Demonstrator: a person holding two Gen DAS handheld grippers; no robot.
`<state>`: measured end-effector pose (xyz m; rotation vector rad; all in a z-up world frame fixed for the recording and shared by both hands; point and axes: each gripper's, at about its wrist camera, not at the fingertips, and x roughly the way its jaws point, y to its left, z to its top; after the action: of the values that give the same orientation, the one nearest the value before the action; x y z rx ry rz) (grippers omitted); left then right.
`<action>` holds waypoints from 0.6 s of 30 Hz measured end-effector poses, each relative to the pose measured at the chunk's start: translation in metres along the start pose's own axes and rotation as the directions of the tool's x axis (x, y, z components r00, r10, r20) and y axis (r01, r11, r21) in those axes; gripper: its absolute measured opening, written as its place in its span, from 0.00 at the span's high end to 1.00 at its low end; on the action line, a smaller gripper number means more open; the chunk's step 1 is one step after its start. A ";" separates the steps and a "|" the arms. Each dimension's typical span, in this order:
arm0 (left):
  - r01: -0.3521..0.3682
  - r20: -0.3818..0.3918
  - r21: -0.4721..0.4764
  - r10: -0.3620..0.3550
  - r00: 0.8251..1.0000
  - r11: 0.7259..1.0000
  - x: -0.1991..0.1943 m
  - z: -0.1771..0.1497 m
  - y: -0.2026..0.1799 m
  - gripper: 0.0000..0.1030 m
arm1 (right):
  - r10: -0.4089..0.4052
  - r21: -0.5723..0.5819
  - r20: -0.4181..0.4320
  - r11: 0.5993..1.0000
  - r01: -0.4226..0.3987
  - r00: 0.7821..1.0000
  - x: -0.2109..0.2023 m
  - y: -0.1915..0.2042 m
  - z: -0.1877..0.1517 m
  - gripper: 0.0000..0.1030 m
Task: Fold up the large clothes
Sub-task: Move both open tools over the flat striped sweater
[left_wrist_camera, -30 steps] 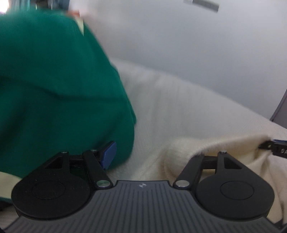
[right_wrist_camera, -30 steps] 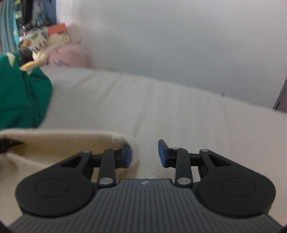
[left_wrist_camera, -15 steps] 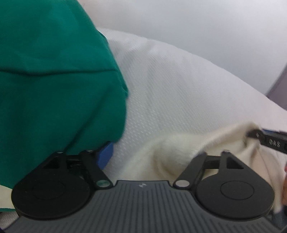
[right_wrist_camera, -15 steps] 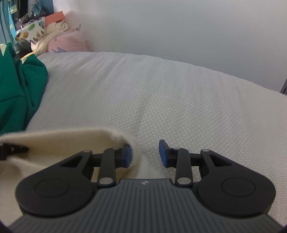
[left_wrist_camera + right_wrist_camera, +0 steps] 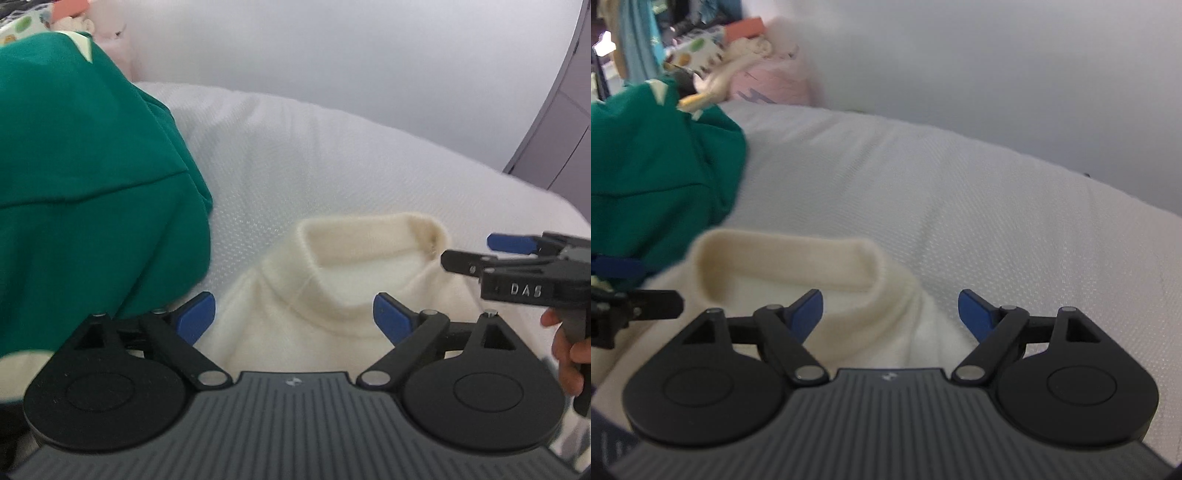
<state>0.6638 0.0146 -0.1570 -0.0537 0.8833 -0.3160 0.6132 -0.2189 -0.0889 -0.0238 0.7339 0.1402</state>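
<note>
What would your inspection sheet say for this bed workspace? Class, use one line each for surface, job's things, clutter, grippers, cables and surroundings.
Surface: white textured bedcover, mostly bare on its right side.
Job's things: cream sweater lying collar up; green garment heaped to its left.
Clutter: pink cushion and assorted items by the far wall.
Grippers: left gripper open over the sweater; right gripper open at the collar's right end.
Cables: nothing seen.
Surroundings: pale wall; grey cabinet at right.
</note>
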 end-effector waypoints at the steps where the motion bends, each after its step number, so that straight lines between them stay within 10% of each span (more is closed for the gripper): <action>1: 0.000 0.018 -0.008 0.000 1.000 1.000 -0.006 -0.001 0.000 0.08 | 0.005 0.003 0.011 1.000 -0.005 1.000 -0.006 0.002 -0.002 0.20; 18: -0.033 0.292 -0.110 0.064 0.954 0.993 -0.210 -0.161 -0.036 0.08 | 0.090 -0.043 0.280 0.996 -0.081 0.956 -0.220 0.057 -0.101 0.20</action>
<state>0.4071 0.0554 -0.0961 -0.1713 0.6018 -0.2092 0.3769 -0.1961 -0.0154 -0.0011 0.4480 0.2330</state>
